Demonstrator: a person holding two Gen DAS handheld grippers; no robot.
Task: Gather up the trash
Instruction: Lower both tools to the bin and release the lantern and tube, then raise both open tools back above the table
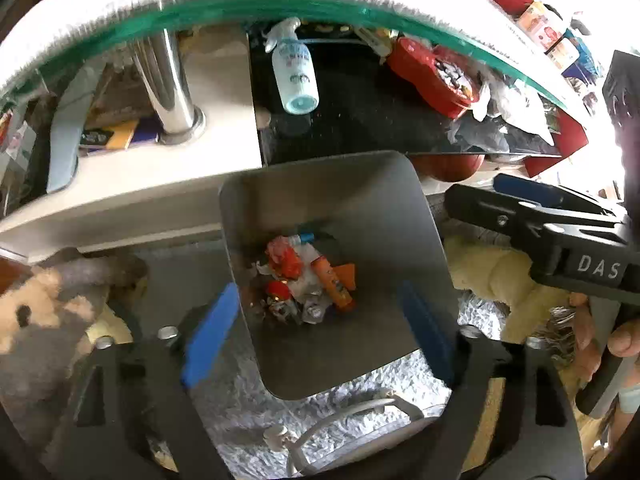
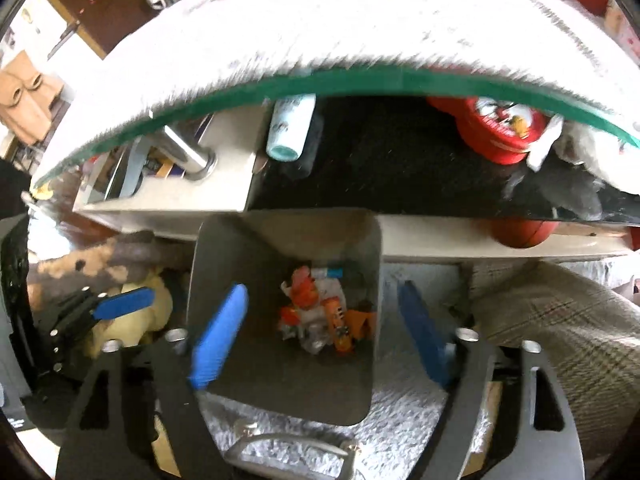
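Both the left gripper [image 1: 316, 332] and the right gripper [image 2: 320, 340] hang above the grey bin [image 1: 424, 240], jaws spread wide and empty. The trash [image 1: 308, 280], orange wrappers and crumpled paper, lies at the bin's bottom, beside the glass-topped desk [image 1: 280, 2].

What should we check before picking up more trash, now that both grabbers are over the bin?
1. Left hand-held gripper open with nothing between its fingers: ok.
2. Right hand-held gripper open with nothing between its fingers: ok.
3. Trash lying at the bottom of the bin, including an orange tube: ok.
4. Bin upright with its mouth uncovered: ok.
5. The two grippers apart from each other: ok.
6. More trash left to collect nearby: cannot tell; the spray bottle and red tin on the shelf may not be trash.
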